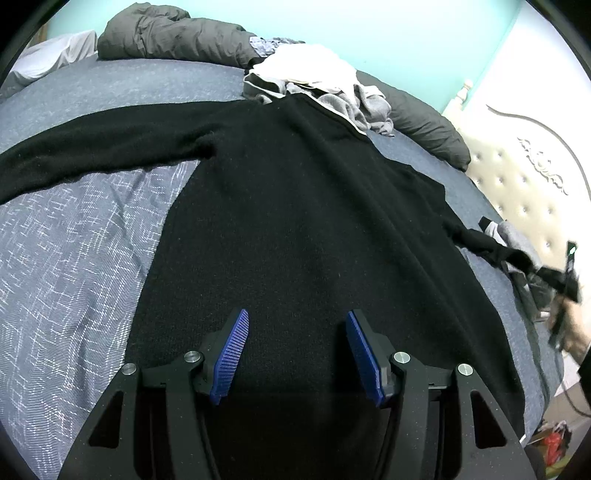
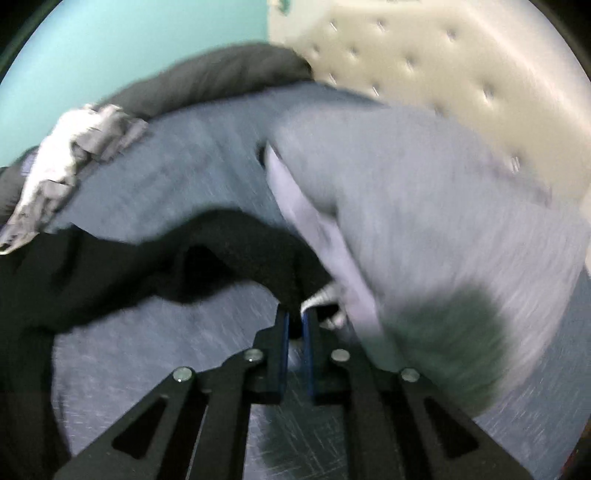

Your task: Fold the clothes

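A bed [image 1: 74,229] with a blue-grey patterned cover fills both views, set against a pale turquoise wall [image 1: 369,33] with a cream tufted headboard [image 1: 517,177] at the right. Spread flat across the cover lies a black long-sleeved sweater [image 1: 295,206]; its long axis runs away from the left camera, hem nearest and neckline at the far end, touching a heap of white and grey clothes [image 1: 314,77]. One sleeve [image 1: 96,147] stretches out straight to the left across the cover. The other sleeve [image 2: 229,236] runs to the right, lifted off the bed, its end pinched between the nearly closed blue pads of the right gripper [image 2: 295,325]; that view is blurred. Beyond the heap sit a crumpled dark grey duvet [image 1: 166,33] and a dark grey pillow [image 1: 428,125]. A light grey garment [image 2: 424,206] lies just past the right gripper, beside the headboard. The left gripper [image 1: 297,321] hovers over the sweater's lower body, its blue-padded jaws spread wide and holding nothing
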`<state>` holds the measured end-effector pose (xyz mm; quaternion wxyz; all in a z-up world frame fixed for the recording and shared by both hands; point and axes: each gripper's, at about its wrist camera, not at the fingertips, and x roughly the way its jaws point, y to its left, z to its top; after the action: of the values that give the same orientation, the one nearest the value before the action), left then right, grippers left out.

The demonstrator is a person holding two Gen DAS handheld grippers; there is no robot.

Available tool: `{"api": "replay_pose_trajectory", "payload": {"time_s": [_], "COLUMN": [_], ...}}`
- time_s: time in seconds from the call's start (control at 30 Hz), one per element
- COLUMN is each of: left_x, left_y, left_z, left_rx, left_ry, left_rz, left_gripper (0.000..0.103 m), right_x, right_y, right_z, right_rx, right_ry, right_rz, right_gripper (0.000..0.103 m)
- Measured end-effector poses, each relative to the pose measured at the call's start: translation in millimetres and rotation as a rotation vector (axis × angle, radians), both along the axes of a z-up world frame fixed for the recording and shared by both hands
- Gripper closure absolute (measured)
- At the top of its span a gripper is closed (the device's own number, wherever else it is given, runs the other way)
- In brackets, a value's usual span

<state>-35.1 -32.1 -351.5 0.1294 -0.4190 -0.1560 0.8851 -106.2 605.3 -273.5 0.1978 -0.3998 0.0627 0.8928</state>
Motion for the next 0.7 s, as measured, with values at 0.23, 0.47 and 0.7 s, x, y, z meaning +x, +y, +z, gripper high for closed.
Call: {"api": "replay_pose_trajectory", "payload": {"time_s": [0.23, 0.47, 0.7], "left_x": [3, 2, 3], "left_y": [-1, -2, -5], "left_z": [1, 0, 0], "left_rx": [0.005, 0.012, 0.02], "left_ry": [0.002, -0.002, -0.006], "left_rz": [0.004, 0.005, 0.005], "left_gripper": [0.044, 0.044, 0.044], "right_x": [4, -18, -13], "right_y": [18, 64, 93], "right_z": [77, 103, 78], "right_rx": [0.104, 0.171, 0.096], "right_ry": [0.097, 0.042, -0.015], "right_rz": [0.046, -0.017, -0.104], "right_gripper": [0.097, 0.097, 0.086]}}
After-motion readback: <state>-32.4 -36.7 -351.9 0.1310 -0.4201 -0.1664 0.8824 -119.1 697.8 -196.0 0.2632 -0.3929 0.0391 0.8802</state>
